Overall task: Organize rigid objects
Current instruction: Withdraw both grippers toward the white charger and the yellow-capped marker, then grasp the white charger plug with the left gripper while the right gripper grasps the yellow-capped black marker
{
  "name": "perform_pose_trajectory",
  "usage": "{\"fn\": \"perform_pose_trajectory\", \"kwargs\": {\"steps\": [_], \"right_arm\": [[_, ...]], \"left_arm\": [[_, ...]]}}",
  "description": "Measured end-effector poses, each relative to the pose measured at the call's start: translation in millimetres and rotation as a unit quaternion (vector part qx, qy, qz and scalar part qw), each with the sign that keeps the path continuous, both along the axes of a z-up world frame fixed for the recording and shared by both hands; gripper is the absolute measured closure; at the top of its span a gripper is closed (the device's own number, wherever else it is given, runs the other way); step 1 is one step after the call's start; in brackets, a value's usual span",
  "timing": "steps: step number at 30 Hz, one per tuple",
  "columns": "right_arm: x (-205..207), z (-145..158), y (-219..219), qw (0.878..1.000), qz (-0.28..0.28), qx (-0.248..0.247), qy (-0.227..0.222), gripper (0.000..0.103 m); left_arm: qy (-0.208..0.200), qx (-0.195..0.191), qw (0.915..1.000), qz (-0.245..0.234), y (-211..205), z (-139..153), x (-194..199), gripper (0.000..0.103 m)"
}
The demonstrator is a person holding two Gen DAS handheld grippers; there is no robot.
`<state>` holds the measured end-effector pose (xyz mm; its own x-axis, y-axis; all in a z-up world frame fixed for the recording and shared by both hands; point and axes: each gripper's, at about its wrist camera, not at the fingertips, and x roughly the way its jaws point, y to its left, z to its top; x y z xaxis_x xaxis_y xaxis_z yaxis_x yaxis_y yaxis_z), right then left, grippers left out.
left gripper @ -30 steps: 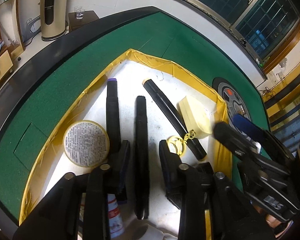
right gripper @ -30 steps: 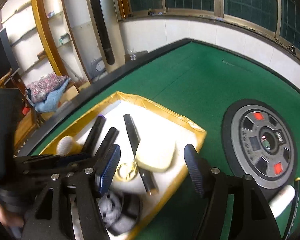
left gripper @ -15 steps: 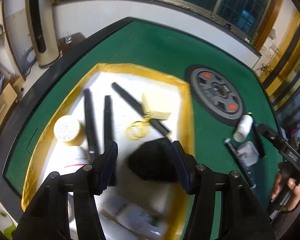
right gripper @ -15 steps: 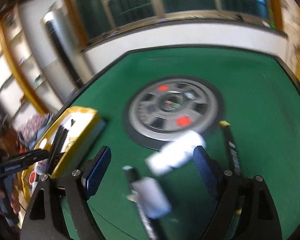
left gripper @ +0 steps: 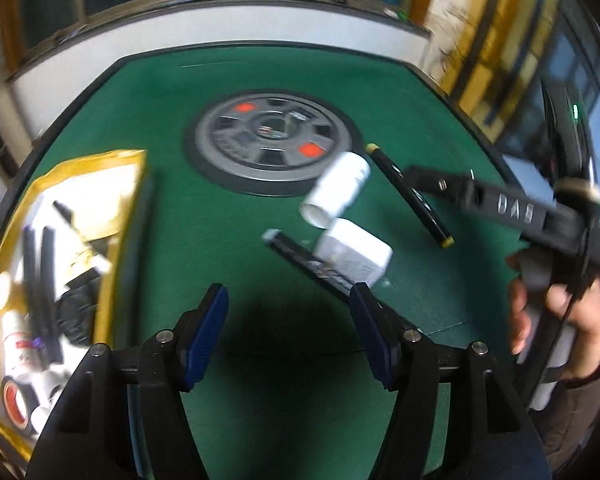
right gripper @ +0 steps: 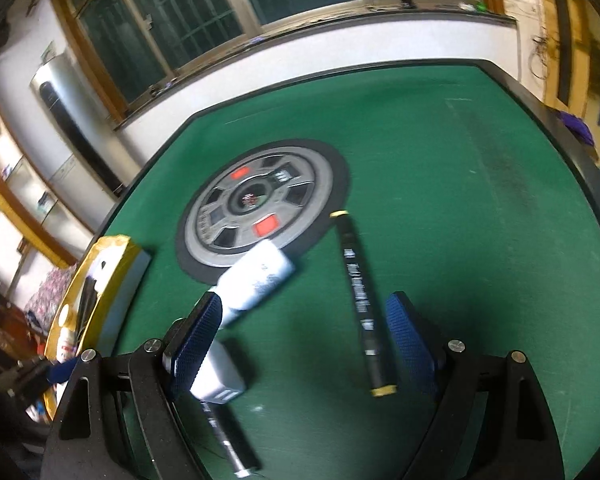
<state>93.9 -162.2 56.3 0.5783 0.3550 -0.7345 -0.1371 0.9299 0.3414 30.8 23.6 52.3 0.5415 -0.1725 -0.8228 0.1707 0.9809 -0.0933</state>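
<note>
Both swung off tray | left gripper (left gripper: 286, 330) wide, empty | right gripper (right gripper: 306, 338) wide, empty

White bottle (right gripper: 256, 280) on side, black marker (right gripper: 362, 300) beside — on felt.

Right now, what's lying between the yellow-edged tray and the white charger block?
In the left wrist view, only bare green felt separates the yellow-edged tray from the white charger block; nothing else lies there.

Green felt table (left gripper: 228, 216), barred windows (right gripper: 204, 12) (dark outside).
</note>
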Motion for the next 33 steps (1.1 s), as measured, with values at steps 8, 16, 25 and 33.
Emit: {"fn": "perform_pose_trajectory", "kwargs": {"steps": [8,16,25,33], "right_arm": [[7,-6,-31,0.998,-0.046,0.024,0.021,0.023],[8,-8,-33,0.998,-0.045,0.021,0.029,0.023],[14,-19,-36,0.997,-0.058,0.0,0.042,0.037],[18,-27,-29,0.998,-0.036,-0.019,0.05,0.049]], "left_arm": [[-0.022,0.04,0.9978,-0.049,-45,-20,23,0.041],[-0.024,0.062,0.9951,-0.073,-60,-32,39,0.041],[-0.006,0.047,0.9951,-0.087,-69,-43,50,0.066],[-0.001,0.041,0.995,-0.091,-70,-42,54,0.059]]}}
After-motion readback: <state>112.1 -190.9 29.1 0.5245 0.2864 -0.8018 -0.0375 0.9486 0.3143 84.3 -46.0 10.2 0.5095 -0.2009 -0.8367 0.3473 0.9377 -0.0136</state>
